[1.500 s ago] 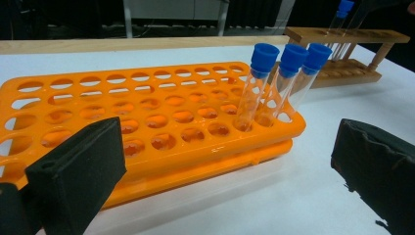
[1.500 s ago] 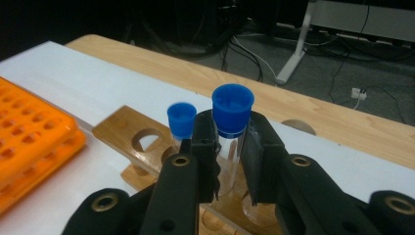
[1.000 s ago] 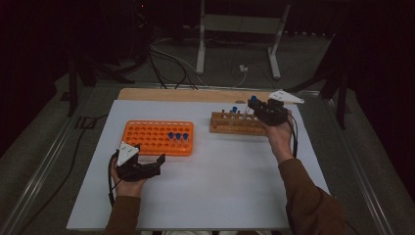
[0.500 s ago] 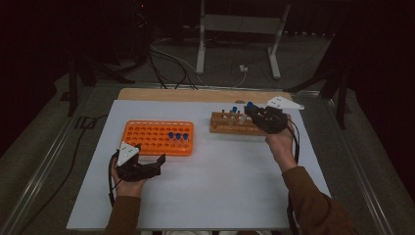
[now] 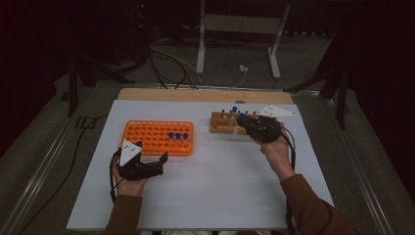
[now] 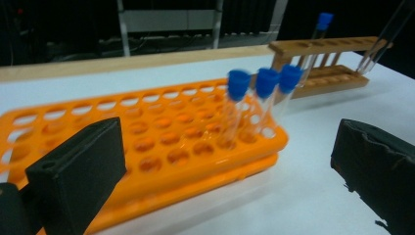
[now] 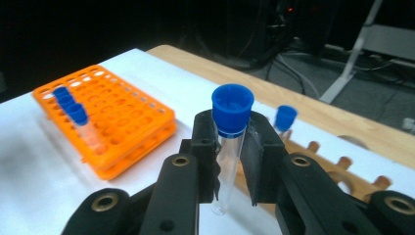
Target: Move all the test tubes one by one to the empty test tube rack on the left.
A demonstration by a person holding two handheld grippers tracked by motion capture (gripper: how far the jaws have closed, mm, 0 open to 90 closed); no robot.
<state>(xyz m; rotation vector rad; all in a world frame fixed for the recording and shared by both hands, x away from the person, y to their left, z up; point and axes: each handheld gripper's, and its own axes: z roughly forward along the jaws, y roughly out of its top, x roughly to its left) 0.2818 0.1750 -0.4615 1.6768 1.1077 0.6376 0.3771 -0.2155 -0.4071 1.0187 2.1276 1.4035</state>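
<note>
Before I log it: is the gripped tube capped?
Capped: the tube in the right gripper wears a blue cap.

Brown long sleeves [image 5: 308, 208] on both forearms. Matte black two-jaw grippers: left gripper [image 5: 147, 164], right gripper [image 7: 230, 147], brass-ringed pivot screws, grey triangular top plates, trailing black cables.

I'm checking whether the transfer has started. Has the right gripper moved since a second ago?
Yes. In the high view the right gripper, shut on a blue-capped tube, has shifted leftward along the wooden rack, toward the orange rack.
</note>
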